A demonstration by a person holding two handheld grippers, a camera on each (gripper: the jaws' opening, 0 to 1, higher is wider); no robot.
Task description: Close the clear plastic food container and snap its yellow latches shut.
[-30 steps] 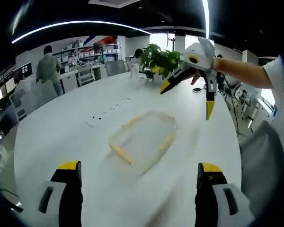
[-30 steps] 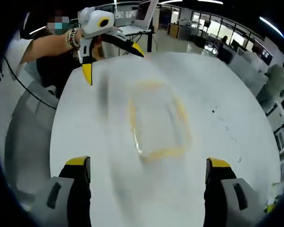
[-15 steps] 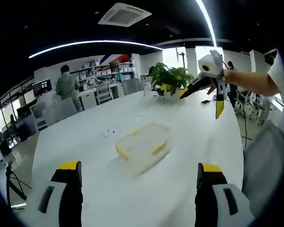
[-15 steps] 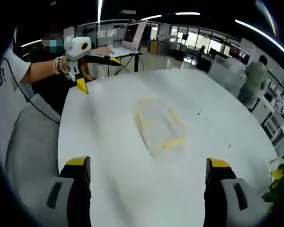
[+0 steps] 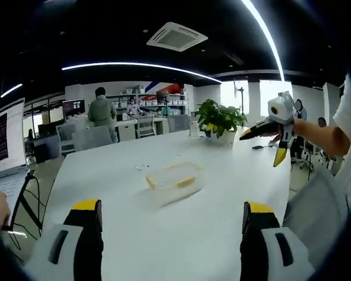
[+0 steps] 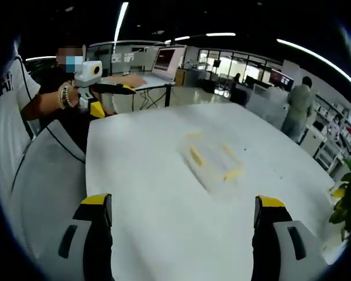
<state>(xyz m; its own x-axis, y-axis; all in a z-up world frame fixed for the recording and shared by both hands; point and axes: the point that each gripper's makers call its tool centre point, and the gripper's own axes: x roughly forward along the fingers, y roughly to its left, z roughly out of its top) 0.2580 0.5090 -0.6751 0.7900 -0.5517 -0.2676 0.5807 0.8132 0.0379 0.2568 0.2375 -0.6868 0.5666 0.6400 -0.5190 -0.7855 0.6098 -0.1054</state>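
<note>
We see long white ceiling light strips curving across the top of the frame, bright glare on the glossy white table, bowed edges, and motion blur smearing the clear yellow-latched plastic container.

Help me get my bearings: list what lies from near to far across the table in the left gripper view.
The left gripper's own yellow-tipped jaws at the bottom edge → clear plastic food container with yellow latches → leafy green potted plant in a white pot → person in a green jacket, back turned.
</note>
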